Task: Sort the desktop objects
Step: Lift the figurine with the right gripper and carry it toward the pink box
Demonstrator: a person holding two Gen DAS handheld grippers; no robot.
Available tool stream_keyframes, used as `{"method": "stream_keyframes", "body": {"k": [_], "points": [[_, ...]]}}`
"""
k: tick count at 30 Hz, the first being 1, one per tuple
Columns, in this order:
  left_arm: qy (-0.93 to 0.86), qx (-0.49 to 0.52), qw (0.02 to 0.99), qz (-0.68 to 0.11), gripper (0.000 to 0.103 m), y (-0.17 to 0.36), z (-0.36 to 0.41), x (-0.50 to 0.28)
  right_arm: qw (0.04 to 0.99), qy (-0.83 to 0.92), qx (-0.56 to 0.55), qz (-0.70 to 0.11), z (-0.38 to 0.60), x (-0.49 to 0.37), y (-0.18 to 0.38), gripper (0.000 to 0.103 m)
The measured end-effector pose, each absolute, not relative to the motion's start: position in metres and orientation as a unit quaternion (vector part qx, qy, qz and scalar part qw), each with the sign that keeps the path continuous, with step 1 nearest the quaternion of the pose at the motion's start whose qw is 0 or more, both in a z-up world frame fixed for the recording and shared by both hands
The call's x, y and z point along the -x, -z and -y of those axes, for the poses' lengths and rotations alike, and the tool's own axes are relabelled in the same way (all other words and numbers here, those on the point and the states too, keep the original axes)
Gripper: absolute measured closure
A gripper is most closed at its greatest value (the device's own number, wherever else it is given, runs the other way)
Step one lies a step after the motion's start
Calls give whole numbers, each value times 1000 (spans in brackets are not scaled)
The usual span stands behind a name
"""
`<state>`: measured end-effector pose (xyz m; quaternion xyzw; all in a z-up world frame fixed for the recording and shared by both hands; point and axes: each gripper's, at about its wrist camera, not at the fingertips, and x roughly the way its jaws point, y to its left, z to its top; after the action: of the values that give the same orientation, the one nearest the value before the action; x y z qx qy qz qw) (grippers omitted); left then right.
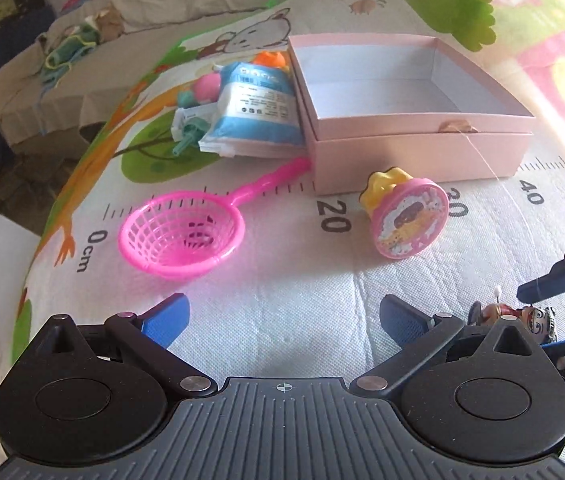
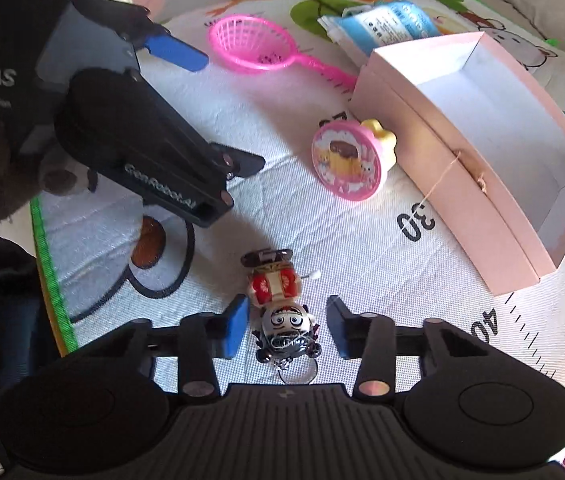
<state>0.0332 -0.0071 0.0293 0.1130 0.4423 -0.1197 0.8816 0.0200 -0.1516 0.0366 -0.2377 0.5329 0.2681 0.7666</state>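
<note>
My right gripper (image 2: 287, 326) brackets the little figure toy (image 2: 282, 308), fingers either side with gaps showing, not yet pressing it; its far end is tangled and hard to read. My left gripper (image 1: 282, 316) hangs wide apart over bare mat (image 1: 282, 264). Beyond lie the pink strainer (image 1: 180, 236), round toy (image 1: 412, 216) and pink box (image 1: 422, 152), with items behind half hidden.

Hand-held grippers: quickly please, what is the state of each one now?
Left hand-held gripper: open, holding nothing.
Right hand-held gripper: open around the small figure toy, pads not touching it.
</note>
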Motion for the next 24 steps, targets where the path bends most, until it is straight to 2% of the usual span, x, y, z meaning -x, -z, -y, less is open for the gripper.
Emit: {"method": "stream_keyframes", "body": {"k": [10, 19, 24], "points": [[30, -9, 886, -462, 0, -33, 12, -34, 801, -203, 228, -515, 190, -48, -30, 67], [34, -21, 898, -437, 0, -43, 43, -19, 812, -202, 219, -502, 221, -46, -33, 67], [41, -54, 900, -430, 0, -38, 69, -38, 819, -201, 203, -498, 224, -51, -33, 67]]}}
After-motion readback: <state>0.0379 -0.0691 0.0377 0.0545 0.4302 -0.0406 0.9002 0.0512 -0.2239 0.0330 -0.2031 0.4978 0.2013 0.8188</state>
